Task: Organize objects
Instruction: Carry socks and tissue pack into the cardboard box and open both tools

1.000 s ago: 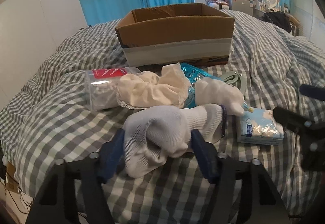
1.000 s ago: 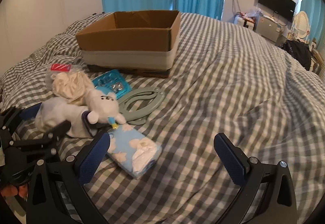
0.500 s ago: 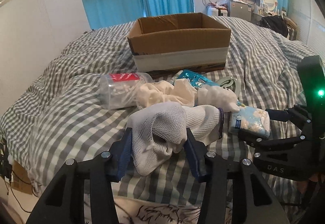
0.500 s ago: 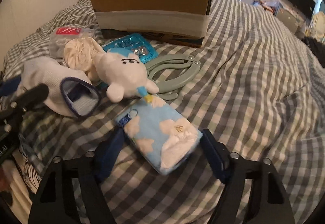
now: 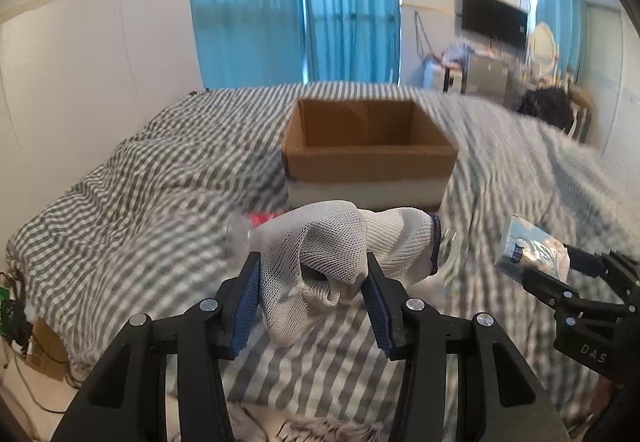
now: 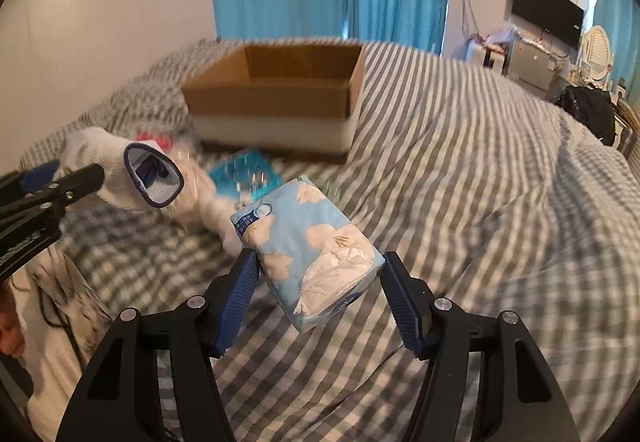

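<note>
Lifting two things off a bed at once, a person holds a gripper in each hand above a grey-and-white checked duvet (image 6: 460,169). The left gripper (image 5: 314,292) is clamped on a white sock (image 5: 320,250), bunched between its blue ribbed pads; the sock's navy-edged cuff sticks out to the right, clear of the bedding. The right gripper (image 6: 320,282) has just been closing and now pinches a pale blue tissue pack (image 6: 308,242) across its width, raised off the bed and tilted, corner up. Beyond both stands an open cardboard box (image 6: 272,101), brown with a white band round its base, apparently empty as far as can be seen, and the likely place for both things.

Risks from here, as a judgement: the sock is soft, stretchy mesh knit, held by a fold only, so a quick swing could let it slide from the pads or let the dangling cuff catch the box's near wall. The tissue pack is a slick plastic film wrapper, printed with white flowers, over squashy paper; it gives under pressure, so the grip could loosen and the tilted pack twist out. The two grippers sit close, side by side, and could knock each other on the way to the box.

Left on the bed, blurred by motion, are a white plush toy (image 6: 208,209), a shiny turquoise packet (image 6: 244,173) and a clear container with a red label (image 5: 256,226).
</note>
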`<action>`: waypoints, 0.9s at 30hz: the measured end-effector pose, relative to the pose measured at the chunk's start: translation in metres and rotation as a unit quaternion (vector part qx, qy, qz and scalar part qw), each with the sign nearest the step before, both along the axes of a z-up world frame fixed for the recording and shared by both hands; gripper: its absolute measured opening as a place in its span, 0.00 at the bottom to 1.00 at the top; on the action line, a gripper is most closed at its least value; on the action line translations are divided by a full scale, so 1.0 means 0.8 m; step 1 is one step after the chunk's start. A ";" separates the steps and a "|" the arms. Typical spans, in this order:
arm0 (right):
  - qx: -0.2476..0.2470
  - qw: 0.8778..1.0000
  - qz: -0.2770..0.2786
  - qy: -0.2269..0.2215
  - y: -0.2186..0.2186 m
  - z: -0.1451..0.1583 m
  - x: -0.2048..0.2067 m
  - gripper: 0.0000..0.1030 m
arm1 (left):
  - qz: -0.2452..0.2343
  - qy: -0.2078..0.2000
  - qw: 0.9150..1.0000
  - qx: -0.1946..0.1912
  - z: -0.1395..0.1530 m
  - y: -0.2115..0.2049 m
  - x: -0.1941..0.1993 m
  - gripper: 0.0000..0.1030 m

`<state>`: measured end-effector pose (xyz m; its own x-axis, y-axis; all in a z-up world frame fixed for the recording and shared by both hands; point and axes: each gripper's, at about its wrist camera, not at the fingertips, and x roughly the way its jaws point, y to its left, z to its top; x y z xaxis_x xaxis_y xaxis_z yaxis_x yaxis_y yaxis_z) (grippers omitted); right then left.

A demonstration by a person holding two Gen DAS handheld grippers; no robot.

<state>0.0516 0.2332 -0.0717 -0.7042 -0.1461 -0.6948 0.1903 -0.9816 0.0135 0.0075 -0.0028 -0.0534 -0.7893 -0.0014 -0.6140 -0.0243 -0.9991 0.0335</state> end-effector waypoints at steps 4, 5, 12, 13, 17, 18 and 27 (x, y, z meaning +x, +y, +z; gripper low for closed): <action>-0.002 0.999 0.000 0.036 0.006 0.043 -0.009 0.61 | -0.009 0.027 0.999 0.015 0.038 -0.003 -0.026 0.48; -0.001 0.999 0.001 0.045 0.006 0.056 -0.014 0.61 | -0.011 0.031 0.999 0.022 0.046 -0.003 -0.034 0.48; -0.001 0.994 0.028 0.110 -0.008 0.149 -0.087 0.61 | -0.032 0.055 0.998 0.029 0.100 0.003 -0.125 0.48; 0.003 0.992 0.031 0.118 -0.014 0.159 -0.101 0.61 | -0.033 0.053 0.998 0.033 0.103 0.003 -0.145 0.48; 0.001 0.991 0.046 0.126 -0.035 0.185 -0.170 0.61 | -0.030 0.053 0.998 0.003 0.099 0.011 -0.216 0.48; 0.002 0.991 0.048 0.125 -0.041 0.186 -0.186 0.61 | -0.031 0.052 0.998 -0.002 0.096 0.013 -0.226 0.48; -0.023 0.996 0.056 0.062 -0.070 0.121 -0.329 0.61 | -0.048 -0.001 0.999 -0.012 0.021 0.014 -0.328 0.48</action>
<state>-0.2113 0.1775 0.0254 -0.7616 -0.2575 -0.5947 0.3013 -0.9532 0.0268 -0.2552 0.0081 -0.0363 -0.7857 0.0592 -0.6158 -0.1204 -0.9910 0.0583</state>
